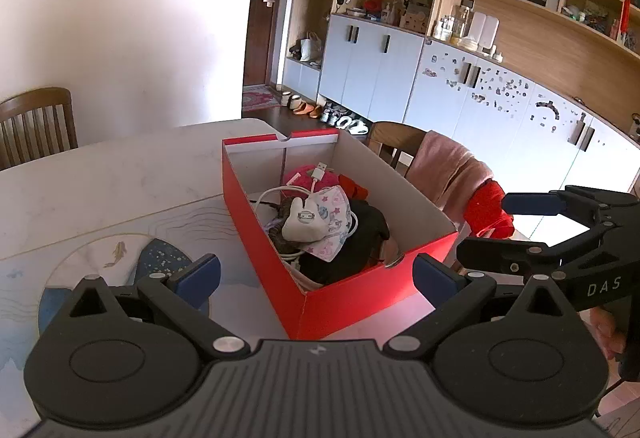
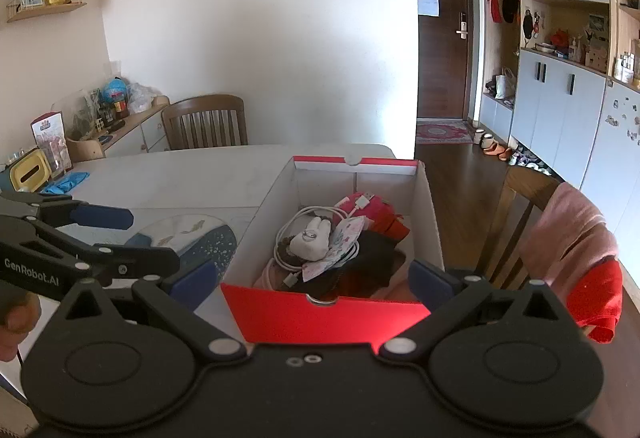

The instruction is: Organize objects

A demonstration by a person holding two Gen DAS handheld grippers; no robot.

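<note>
An open red shoe box (image 1: 256, 234) (image 2: 320, 314) stands on the white table, near its right edge. Inside lie a white USB cable (image 1: 316, 174) (image 2: 288, 230), a patterned face mask (image 1: 334, 218) (image 2: 340, 242), a white rabbit-shaped piece (image 1: 302, 222) (image 2: 312, 240), and pink, red and black cloth. My left gripper (image 1: 316, 276) (image 2: 152, 238) is open, holding nothing, with the box's near corner in front of it. My right gripper (image 2: 312, 278) (image 1: 484, 226) is open and holding nothing too, facing the box's near end wall. Neither touches the box.
A round fish-pattern placemat (image 1: 120, 258) (image 2: 192, 234) lies left of the box. A chair draped with pink and red cloth (image 1: 452, 174) (image 2: 568, 246) stands right of the table, another chair (image 2: 206, 122) at the far side. A yellow tissue box (image 2: 30, 172) sits far left.
</note>
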